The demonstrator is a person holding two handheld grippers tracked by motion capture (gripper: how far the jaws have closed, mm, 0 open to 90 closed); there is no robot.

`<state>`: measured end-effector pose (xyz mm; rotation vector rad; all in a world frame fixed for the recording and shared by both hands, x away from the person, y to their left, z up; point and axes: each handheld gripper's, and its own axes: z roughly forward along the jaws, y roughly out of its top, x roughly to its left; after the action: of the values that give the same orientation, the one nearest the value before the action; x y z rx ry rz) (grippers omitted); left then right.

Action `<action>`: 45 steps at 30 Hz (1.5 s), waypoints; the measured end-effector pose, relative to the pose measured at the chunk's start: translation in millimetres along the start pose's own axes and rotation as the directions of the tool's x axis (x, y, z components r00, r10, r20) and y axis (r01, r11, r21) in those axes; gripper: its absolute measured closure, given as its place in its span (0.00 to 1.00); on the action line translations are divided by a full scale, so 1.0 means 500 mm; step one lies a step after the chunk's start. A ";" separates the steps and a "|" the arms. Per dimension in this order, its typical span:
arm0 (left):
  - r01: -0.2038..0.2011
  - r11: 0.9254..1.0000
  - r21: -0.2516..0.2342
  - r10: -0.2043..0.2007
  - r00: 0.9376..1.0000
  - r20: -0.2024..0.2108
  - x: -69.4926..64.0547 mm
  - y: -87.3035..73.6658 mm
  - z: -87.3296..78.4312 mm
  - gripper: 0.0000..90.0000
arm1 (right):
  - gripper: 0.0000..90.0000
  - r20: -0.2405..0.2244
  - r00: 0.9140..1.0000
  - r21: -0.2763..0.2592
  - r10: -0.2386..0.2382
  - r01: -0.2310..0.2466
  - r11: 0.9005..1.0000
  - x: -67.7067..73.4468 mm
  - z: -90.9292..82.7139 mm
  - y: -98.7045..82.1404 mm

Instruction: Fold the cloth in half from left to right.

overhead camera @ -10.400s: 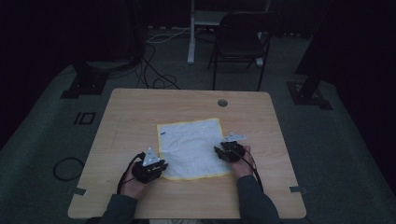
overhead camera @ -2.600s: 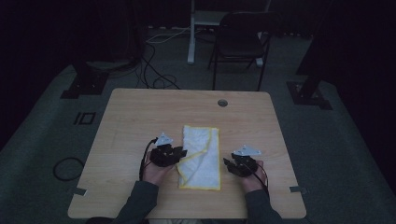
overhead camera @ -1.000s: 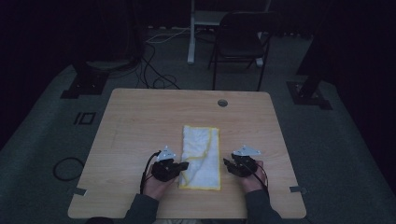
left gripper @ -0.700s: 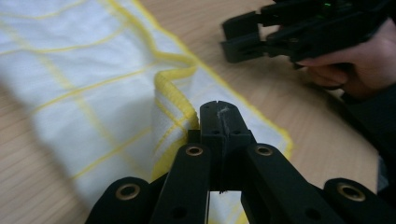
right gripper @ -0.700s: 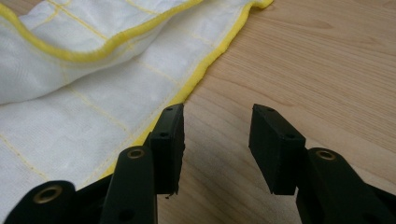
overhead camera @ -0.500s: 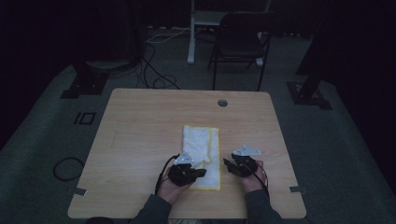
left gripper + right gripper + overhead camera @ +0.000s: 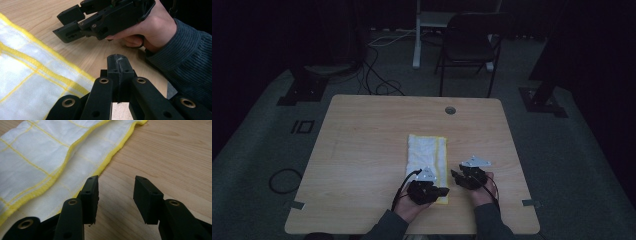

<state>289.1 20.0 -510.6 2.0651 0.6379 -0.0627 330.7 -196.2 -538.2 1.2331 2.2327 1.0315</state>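
Folded cloth, white with yellow edging and thin yellow grid lines, is what we are working on; it lies as a long narrow strip on the wooden desk, running from the middle of the top toward our near edge. Largest in front of us is that desk, pale wood with a round cable hole near its far edge. Next comes the cloth, flat, with one folded layer's yellow hem running lengthwise over the layer beneath. Our left tool sits over the cloth's near end, at its right hem, its jaws pressed together with nothing between them; in the left gripper view the closed tips stand just past the cloth's corner, over bare wood. Our right tool rests just right of the cloth, jaws spread apart and empty, the left jaw right at the yellow hem.
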 end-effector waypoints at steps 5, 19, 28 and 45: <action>0.008 1.000 0.023 -0.007 0.997 -0.077 0.012 -0.008 0.002 0.91 | 0.61 -0.002 1.000 0.001 -0.001 0.001 1.000 0.001 0.001 0.000; -0.037 0.990 0.133 0.074 0.955 -0.287 0.009 -0.039 0.039 0.61 | 0.61 -0.004 1.000 -0.004 -0.011 0.011 1.000 0.008 0.005 0.006; -0.022 0.992 0.128 0.055 0.964 -0.260 0.018 -0.029 0.026 0.97 | 0.61 -0.005 1.000 -0.005 -0.007 0.007 1.000 0.008 0.005 0.006; -0.024 0.998 0.056 0.034 0.983 -0.182 0.009 -0.015 0.034 0.98 | 0.62 -0.012 1.000 0.027 -0.029 0.029 0.999 0.015 0.019 0.003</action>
<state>292.8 11.3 -527.0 2.1476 0.7247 0.1291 333.7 -185.4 -543.1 1.2057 2.2741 1.0028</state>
